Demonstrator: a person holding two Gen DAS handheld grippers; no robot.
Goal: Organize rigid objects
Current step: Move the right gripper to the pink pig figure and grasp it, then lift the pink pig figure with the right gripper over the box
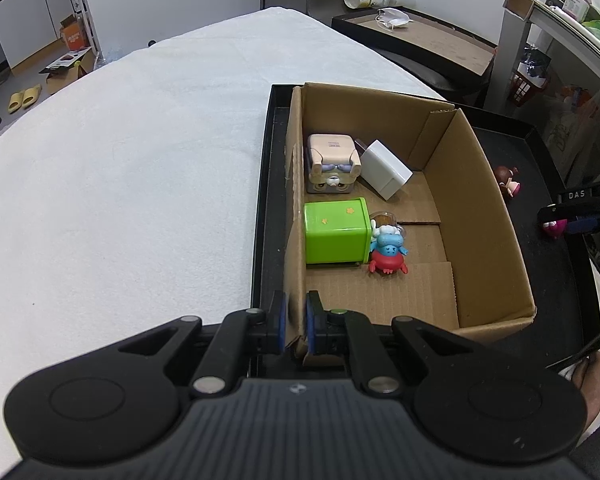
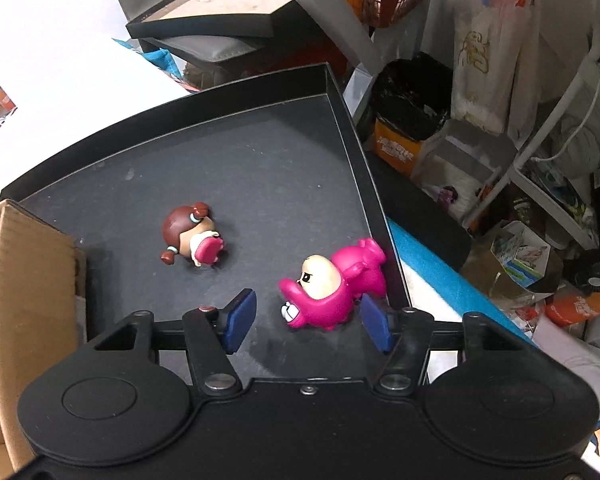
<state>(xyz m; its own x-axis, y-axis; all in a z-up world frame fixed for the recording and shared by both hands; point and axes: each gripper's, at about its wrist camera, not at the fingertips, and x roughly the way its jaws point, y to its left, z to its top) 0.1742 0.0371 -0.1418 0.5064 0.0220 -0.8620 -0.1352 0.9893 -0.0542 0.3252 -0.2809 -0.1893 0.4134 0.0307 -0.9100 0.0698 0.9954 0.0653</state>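
Note:
My left gripper [image 1: 295, 320] is shut on the near left wall of the cardboard box [image 1: 480, 216], which stands in a black tray [image 1: 266, 200]. In the box lie a beige toy block [image 1: 332, 162], a white cube [image 1: 386, 172], a green tin [image 1: 334, 236] and a blue-and-red figurine [image 1: 388, 250]. My right gripper [image 2: 306, 318] is open just above the tray floor [image 2: 240, 168], its pads on either side of a pink figurine [image 2: 332, 290] lying on its side. A brown-haired doll figurine [image 2: 192, 236] lies to its left; it also shows in the left wrist view [image 1: 508, 180].
The tray rests on a white cloth-covered table [image 1: 140, 160]. Behind it stands a second tray-topped surface [image 1: 420, 36] with a face mask and a tipped bottle. Cluttered shelves, bags and boxes [image 2: 500, 160] fill the floor right of the tray's edge.

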